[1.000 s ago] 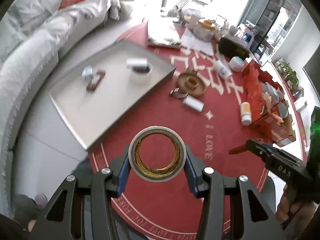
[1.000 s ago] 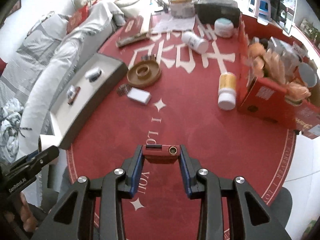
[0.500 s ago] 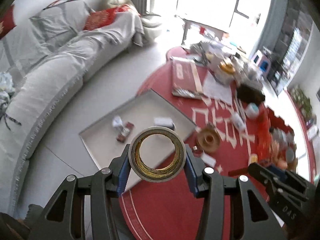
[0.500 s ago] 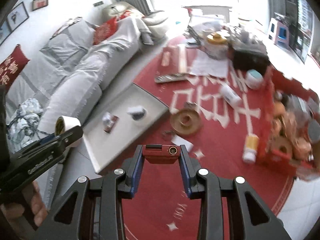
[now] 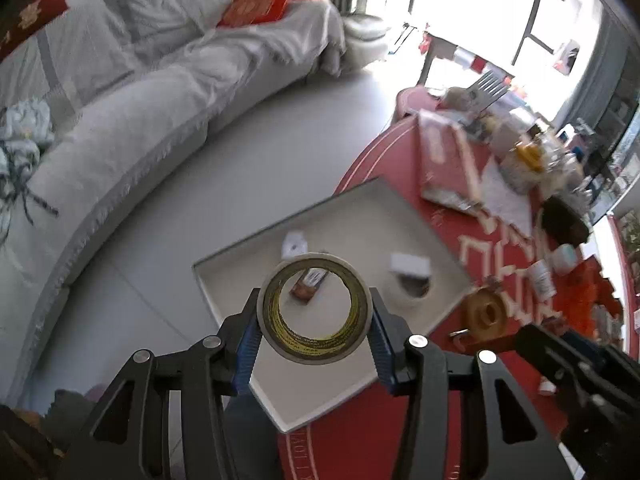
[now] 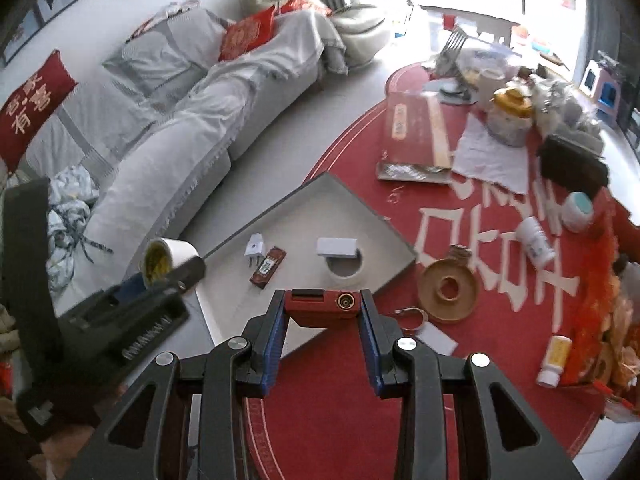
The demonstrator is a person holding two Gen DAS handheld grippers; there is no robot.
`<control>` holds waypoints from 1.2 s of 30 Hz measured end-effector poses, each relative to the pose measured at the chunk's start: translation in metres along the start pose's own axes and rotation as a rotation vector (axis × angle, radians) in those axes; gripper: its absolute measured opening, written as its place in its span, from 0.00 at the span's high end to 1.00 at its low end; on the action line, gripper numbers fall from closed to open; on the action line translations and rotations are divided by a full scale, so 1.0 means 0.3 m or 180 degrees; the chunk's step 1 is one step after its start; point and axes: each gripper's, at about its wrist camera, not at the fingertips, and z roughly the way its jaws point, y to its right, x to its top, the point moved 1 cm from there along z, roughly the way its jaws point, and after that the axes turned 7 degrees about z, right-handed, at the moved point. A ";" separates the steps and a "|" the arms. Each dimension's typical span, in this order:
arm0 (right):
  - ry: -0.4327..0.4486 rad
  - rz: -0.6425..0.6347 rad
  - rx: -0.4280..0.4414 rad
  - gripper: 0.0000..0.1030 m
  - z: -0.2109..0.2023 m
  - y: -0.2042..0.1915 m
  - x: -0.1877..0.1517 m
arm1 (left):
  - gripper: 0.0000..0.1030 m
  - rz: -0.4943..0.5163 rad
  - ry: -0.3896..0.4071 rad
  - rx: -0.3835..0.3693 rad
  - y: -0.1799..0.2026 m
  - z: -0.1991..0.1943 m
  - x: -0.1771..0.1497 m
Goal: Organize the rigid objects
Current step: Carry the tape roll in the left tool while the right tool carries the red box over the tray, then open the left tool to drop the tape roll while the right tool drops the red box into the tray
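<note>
A: What has the left claw [image 5: 314, 318] got?
B: It is clenched on a roll of tape [image 5: 315, 309], one blue pad on each side of the ring, which faces the camera. Through its hole you see a small brown packet [image 5: 307, 286] lying in the grey tray [image 5: 344, 216].

A: And the right claw [image 6: 323, 312]?
B: Clamped tight on a small red device [image 6: 322, 307] with a round brass socket on its near face.

A: Where are they over the scene?
B: Both hang above the tray's near part. The tray sits at the edge of the red counter [image 6: 352, 400], one corner jutting over the floor.

A: What lies in the tray?
B: A white plug [image 6: 254, 249], the brown packet beside it, and a white tape roll [image 6: 344, 270] with a white box [image 6: 337, 247] resting on it.

A: Beyond it?
B: A wooden ring dish [image 6: 448, 290] on the counter just past the tray, then white bottles [image 6: 536, 239] and clutter. A grey sofa [image 6: 180, 120] stands to the left.
</note>
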 end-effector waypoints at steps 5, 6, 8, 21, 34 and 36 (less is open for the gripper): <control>-0.0123 -0.0076 0.0058 0.65 0.117 -0.058 -0.002 | 0.50 -0.0069 -0.0225 0.0093 -0.043 0.114 -0.037; -0.0147 -0.0092 0.0059 0.65 0.133 -0.066 -0.001 | 0.50 -0.0085 -0.0259 0.0112 -0.053 0.135 -0.040; -0.0230 -0.0119 0.0050 0.65 0.180 -0.084 -0.003 | 0.50 -0.0113 -0.0311 0.0137 -0.068 0.164 -0.047; -0.0545 -0.0175 -0.0029 0.65 0.361 -0.103 0.004 | 0.50 -0.0170 -0.0479 0.0168 -0.121 0.288 -0.047; -0.0764 -0.0146 -0.0103 0.65 0.501 -0.101 0.004 | 0.50 -0.0156 -0.0584 0.0142 -0.136 0.377 -0.059; -0.0795 -0.0115 -0.0119 0.65 0.523 -0.096 0.003 | 0.50 -0.0151 -0.0596 0.0110 -0.138 0.392 -0.061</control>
